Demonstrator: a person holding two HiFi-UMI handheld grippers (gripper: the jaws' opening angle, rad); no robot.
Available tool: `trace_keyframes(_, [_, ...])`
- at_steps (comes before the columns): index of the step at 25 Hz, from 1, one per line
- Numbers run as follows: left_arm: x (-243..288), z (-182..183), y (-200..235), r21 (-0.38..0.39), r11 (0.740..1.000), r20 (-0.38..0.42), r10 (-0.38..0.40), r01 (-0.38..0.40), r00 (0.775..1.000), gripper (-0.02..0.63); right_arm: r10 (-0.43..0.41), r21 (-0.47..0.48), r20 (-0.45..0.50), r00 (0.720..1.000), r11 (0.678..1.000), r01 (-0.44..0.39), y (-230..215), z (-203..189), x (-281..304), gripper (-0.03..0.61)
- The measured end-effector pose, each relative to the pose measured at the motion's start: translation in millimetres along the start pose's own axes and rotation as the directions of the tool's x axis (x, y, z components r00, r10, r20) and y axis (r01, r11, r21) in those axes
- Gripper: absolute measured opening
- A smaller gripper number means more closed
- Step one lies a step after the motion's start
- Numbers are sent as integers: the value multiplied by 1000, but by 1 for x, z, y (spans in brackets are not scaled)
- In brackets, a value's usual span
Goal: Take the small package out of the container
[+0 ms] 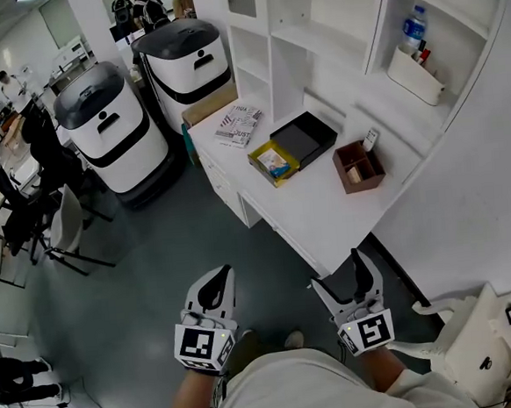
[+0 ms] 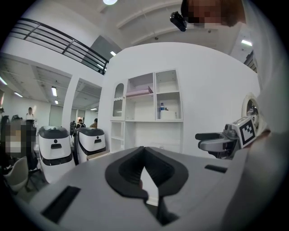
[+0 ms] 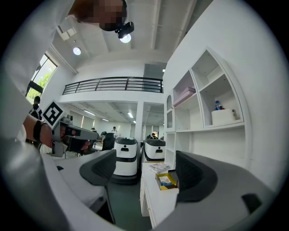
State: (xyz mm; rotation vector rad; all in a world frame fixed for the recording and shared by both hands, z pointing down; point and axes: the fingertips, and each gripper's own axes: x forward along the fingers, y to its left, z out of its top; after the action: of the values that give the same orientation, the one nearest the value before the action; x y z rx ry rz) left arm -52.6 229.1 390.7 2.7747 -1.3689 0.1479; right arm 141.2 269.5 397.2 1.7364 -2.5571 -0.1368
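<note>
A small yellow container (image 1: 274, 162) sits on the white desk (image 1: 327, 219), with a small printed package (image 1: 275, 163) lying inside it. Through the right gripper view the same yellow container (image 3: 167, 181) shows between the jaws, far off. My right gripper (image 1: 340, 274) hangs over the floor in front of the desk, open and with nothing between its fingers (image 3: 192, 178). My left gripper (image 1: 218, 279) is beside it to the left, also over the floor, and its jaws meet with nothing held (image 2: 144, 152).
On the desk a black shallow box (image 1: 305, 138) lies behind the yellow container, a brown organizer (image 1: 358, 166) to its right, a magazine (image 1: 239, 124) at the far end. Two white wheeled machines (image 1: 109, 131) stand left of the desk. Shelves rise above it.
</note>
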Motion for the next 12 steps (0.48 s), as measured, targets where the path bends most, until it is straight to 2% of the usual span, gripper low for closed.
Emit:
trace_keyframes(2, [0,-2,-3,11,1000,-5,12,-12,1000,8,22,3,-21,1000,1000,-22,-4,-7,4,396])
trace_keyframes(6, [4,-7,3,3,999,-12,34,-34,999,8,36,-2,10,999,999,-36,-13,-8,19,394])
trace_keyframes(12, [40,-13,40,-28,999,1,29,-29,1000,8,24,-17,-11,1000,1000,-24,-24,-20,61,394])
